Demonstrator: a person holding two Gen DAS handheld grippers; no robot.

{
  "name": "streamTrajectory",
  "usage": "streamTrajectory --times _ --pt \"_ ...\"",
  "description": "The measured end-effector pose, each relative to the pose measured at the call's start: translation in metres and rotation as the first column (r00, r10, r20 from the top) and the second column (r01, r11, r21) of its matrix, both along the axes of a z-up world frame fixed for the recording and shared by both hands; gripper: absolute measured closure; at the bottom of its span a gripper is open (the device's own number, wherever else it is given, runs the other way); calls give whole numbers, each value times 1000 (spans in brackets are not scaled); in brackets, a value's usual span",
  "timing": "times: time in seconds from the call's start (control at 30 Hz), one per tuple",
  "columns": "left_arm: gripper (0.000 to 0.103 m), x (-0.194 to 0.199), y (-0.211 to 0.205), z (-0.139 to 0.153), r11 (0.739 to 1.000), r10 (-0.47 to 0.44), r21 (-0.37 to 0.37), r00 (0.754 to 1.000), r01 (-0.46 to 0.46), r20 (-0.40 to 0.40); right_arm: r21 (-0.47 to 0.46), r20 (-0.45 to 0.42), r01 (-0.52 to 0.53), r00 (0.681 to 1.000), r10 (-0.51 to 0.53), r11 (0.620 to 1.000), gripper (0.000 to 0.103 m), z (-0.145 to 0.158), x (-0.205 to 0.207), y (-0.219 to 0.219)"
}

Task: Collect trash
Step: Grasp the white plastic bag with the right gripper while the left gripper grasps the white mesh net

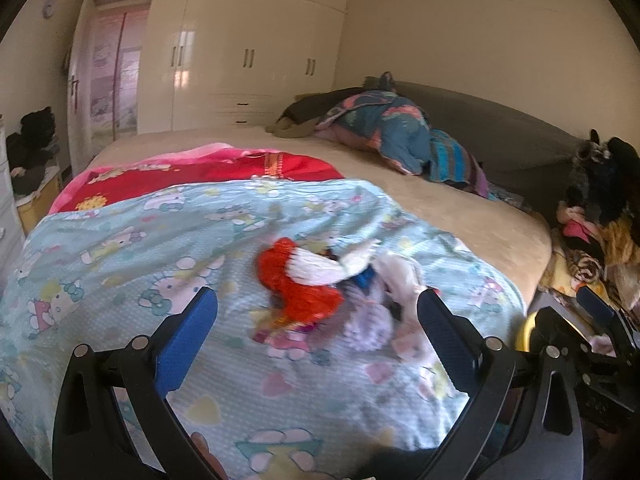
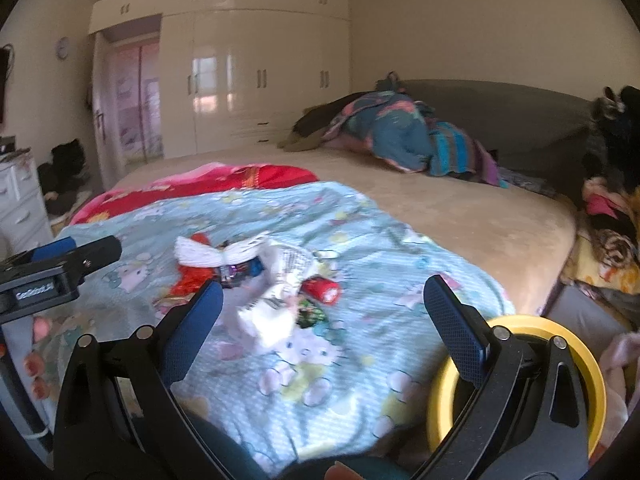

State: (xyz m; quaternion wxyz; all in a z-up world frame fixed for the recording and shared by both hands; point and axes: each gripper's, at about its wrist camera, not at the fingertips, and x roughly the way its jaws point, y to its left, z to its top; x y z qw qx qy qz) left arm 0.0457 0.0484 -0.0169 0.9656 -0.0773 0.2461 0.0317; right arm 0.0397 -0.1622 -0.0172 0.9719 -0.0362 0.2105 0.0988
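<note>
A heap of trash lies on the light blue cartoon blanket on the bed: a red crinkly wrapper, white paper and pale wrappers. In the right wrist view the heap shows as white paper, a white printed wrapper and a small red can. My left gripper is open and empty, just short of the heap. My right gripper is open and empty, also facing the heap. The left gripper shows at the left edge of the right wrist view.
A yellow-rimmed bin stands on the floor by the bed's near right corner. A red blanket lies behind the blue one. A bundle of bedding sits at the headboard. Clothes are piled at right. Wardrobes line the far wall.
</note>
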Motion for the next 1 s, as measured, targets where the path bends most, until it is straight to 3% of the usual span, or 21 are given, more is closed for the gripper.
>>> streamTrajectory --times 0.3,0.57,0.7,0.87,1.0 --pt "6 35 40 -7 997 61 -36 998 -61 -14 -14 -101 -97 990 96 995 10 -13 40 35" --pt "6 86 49 -21 999 25 -45 996 -28 -82 -31 -260 -101 961 89 994 10 -45 88 43" --pt "6 109 47 -33 996 -50 -83 992 41 -115 -4 -319 -104 943 97 995 11 -60 106 44" --pt "6 133 45 -51 988 -68 -147 983 43 -169 77 -410 -128 900 149 989 34 -80 123 44" --pt "7 143 38 -59 986 -98 -148 980 73 -171 154 -453 -142 869 198 978 41 -90 124 42"
